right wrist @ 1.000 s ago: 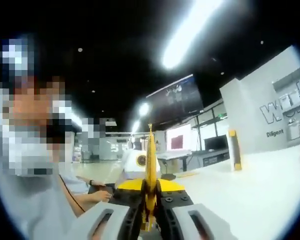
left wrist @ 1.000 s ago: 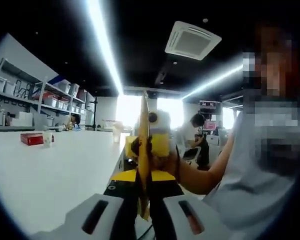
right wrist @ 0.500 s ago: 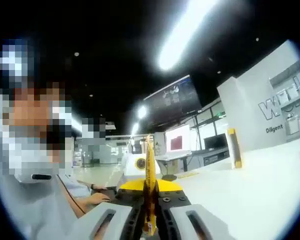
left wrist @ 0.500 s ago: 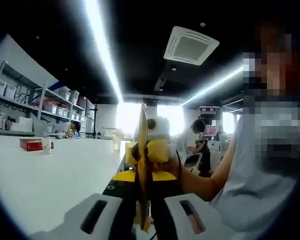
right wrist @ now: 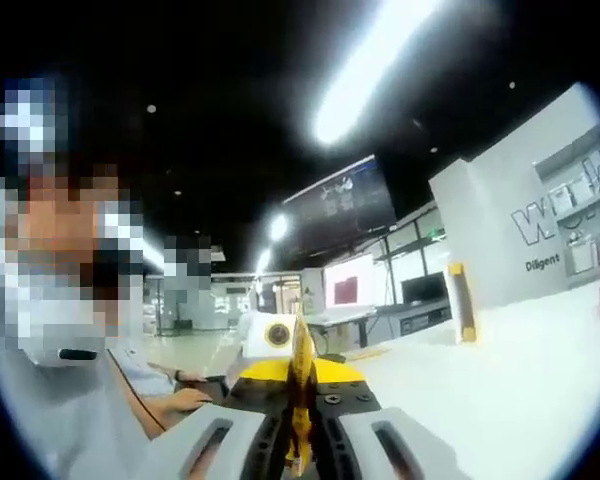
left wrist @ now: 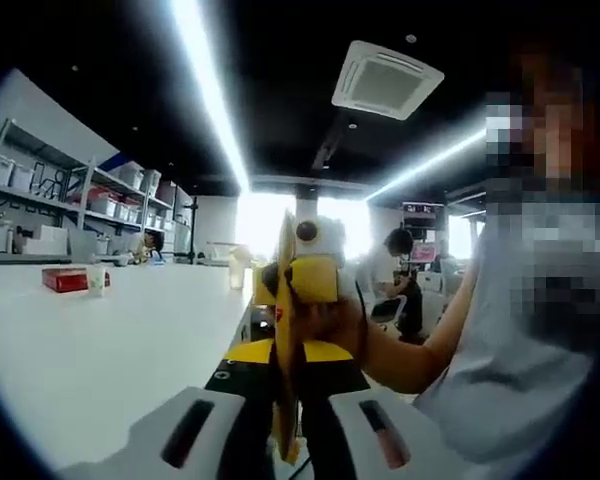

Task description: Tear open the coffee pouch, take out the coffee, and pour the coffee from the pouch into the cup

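Left claw (left wrist: 285, 440) clenched on yellow coffee pouch (left wrist: 284, 330), right claw (right wrist: 298, 440) likewise pinching it edge-on (right wrist: 300, 380), held aloft beside the worktop (left wrist: 100, 340) edge. Thin, light, floppy film (probably slippery): best gripped close to the tear line.

The wall (right wrist: 540, 240) reads "Diligent" in part.

yellow coffee pouch (left wrist: 285, 330) upright, edge-on, unopened
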A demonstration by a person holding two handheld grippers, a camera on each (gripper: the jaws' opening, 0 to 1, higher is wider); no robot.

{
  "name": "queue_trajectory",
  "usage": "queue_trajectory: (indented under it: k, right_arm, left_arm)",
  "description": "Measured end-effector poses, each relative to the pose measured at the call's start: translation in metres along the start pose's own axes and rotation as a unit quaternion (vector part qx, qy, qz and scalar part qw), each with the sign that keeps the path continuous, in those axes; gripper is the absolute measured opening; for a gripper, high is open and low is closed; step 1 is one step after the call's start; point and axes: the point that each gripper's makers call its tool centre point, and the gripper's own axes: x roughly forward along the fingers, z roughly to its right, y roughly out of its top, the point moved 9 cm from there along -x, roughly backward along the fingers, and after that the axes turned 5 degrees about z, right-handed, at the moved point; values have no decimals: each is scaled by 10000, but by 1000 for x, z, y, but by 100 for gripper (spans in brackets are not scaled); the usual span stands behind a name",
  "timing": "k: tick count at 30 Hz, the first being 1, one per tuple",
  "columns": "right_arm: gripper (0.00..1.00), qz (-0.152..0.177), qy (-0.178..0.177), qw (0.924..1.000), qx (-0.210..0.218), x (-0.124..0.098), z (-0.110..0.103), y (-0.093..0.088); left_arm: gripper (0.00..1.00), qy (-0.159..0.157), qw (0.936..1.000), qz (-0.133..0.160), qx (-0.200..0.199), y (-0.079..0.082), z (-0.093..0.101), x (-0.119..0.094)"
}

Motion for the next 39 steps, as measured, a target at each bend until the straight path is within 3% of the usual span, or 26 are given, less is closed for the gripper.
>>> queue_trajectory:
  k: [5,7,15,22,25,29,31,33,39]
  right_arm:
    - [5,-75,62,9999,69,4,-2,-6]
    - [5,-114,108,9998,95,5,-3,-7]
    - [10,-192,149,9995,-224,2,-3,-6]
    - [5,-163,72,9998,-35,1,-2,-4]
    - [4,-119,51,9999,-34,1,-3,-3]
    - [4,-124,92,9999,-50,3,-5,-3]
    - [4,-167,140,9997,-66,4,-7,-4]
    - [6,-190,180,9996,-104,4,-8,-5]
    - [9,-207,160,9993,-282,3,-6,-5]
  left_arm:
    - [16,-67,9997,229,2,4,4,5]
    - [11,-12,9997,256,59,5,4,6]
    - [8,91,9999,42,65,4,2,1]
    - [10,37,9999,81,-118,5,0,-1]
    - [12,65,9998,186,87,6,1,-1]
    - [12,27,9996,270,73,9,3,0]
    - [10,-64,9998,185,-60,9,5,-1]
    - [9,21,9998,145,105,9,4,-2]
    - [8,97,9999,77,6,7,2,-3]
